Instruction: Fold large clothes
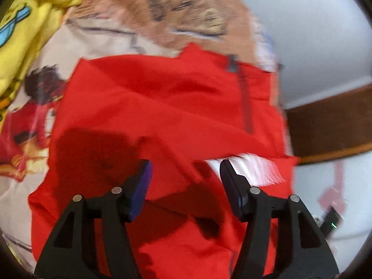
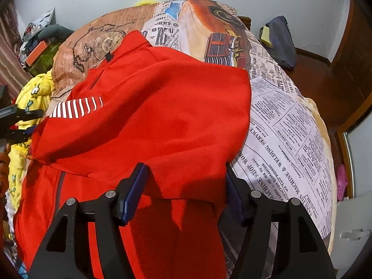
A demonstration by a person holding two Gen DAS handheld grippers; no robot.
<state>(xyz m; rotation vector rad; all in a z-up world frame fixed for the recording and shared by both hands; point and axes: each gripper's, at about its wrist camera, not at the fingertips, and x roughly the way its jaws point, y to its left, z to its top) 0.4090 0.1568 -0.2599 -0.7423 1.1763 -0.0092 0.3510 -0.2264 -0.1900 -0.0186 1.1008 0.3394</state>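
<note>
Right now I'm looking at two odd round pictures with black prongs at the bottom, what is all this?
Those prongs are two hand-held grippers a person carries, each with a wide-angle camera looking along its fingers. One picture comes from the left gripper, the other from the right gripper. Both hang over a red jacket with a white-striped cuff, spread on a bed covered in a newspaper-print sheet. A yellow blanket lies beside it. Both grippers are open; neither grips the cloth.

Left hand-held gripper (image 1: 184, 181) has its jaws apart over a red jacket (image 1: 162, 107), nothing pinched. The white-striped cuff (image 1: 258, 167) sits right by its right finger. The zipper (image 1: 246, 100) runs up ahead, slightly right. Yellow cartoon blanket (image 1: 25, 34) far off to the upper left, picture's blurry.
</note>
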